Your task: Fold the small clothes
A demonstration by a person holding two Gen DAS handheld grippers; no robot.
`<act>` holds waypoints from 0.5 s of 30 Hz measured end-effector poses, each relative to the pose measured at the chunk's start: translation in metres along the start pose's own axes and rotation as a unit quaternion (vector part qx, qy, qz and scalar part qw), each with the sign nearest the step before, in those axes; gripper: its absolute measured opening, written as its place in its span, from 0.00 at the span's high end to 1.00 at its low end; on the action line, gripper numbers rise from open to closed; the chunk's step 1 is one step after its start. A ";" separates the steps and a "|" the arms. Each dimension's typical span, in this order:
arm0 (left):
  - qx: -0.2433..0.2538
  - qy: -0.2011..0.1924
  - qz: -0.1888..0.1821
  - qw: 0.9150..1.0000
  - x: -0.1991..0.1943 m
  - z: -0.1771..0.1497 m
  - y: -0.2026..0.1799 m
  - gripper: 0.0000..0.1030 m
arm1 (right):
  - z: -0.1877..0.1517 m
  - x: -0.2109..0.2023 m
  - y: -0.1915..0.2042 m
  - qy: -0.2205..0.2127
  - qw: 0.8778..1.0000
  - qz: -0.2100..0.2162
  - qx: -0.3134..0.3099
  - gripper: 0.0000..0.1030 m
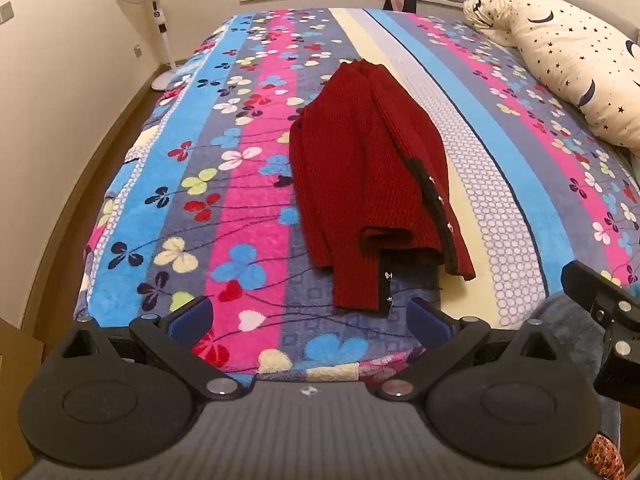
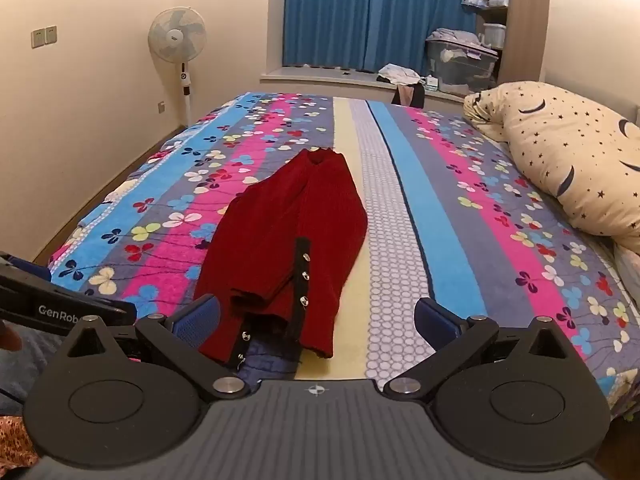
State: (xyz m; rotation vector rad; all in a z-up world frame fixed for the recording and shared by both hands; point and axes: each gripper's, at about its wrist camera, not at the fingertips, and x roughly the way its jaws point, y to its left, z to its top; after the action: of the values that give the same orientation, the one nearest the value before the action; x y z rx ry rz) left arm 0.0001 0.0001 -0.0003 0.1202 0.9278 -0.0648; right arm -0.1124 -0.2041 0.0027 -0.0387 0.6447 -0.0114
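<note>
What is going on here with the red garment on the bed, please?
A person holds a gripper in each hand over a bed. A red knitted cardigan lies on the patterned blanket, its sides folded inward lengthwise. The left gripper and right gripper are both open near its closer end, holding nothing.

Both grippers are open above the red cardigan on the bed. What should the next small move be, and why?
Probably lower both grippers to the near hem of the cardigan and pinch it. It already lies folded lengthwise into a narrow strip, sides turned in, and the hem sits just ahead of the open left gripper and right gripper, neither holding anything. Folding hem toward collar looks like what remains.
</note>
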 end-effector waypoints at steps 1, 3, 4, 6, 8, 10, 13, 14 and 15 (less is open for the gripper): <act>0.000 0.002 -0.002 1.000 0.000 0.000 0.000 0.00 | 0.002 0.000 -0.002 0.000 1.000 -0.001 0.000 0.01; -0.008 0.000 -0.009 1.000 0.000 0.000 0.002 0.00 | 0.003 -0.001 0.001 -0.005 1.000 -0.009 -0.014 0.01; -0.008 0.001 -0.009 1.000 0.001 -0.001 0.003 0.00 | 0.003 -0.001 0.002 -0.004 1.000 -0.008 -0.013 0.01; -0.009 0.001 -0.010 1.000 -0.003 -0.002 0.005 0.00 | -0.005 -0.001 0.005 -0.001 1.000 -0.006 -0.009 0.01; -0.006 0.002 -0.006 1.000 -0.003 -0.003 0.003 0.00 | -0.002 0.001 0.002 0.006 1.000 -0.001 -0.004 0.01; -0.005 0.004 -0.004 1.000 -0.003 0.000 0.004 0.00 | 0.001 0.003 0.000 0.009 1.000 0.004 -0.001 0.01; -0.005 0.007 -0.004 1.000 -0.003 0.000 0.006 0.00 | 0.002 0.000 0.000 0.009 1.000 0.005 -0.001 0.01; -0.005 0.008 -0.004 1.000 -0.002 0.001 0.006 0.00 | 0.001 0.001 0.001 0.009 1.000 0.006 -0.001 0.01; -0.004 0.008 -0.003 1.000 -0.003 0.001 0.006 0.00 | 0.002 0.001 0.001 0.010 1.000 0.005 -0.001 0.01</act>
State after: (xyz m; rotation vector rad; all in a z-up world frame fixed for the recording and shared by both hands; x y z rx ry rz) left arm 0.0005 0.0063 0.0031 0.1102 0.9440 -0.0662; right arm -0.1107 -0.2028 0.0039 -0.0375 0.6647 -0.0011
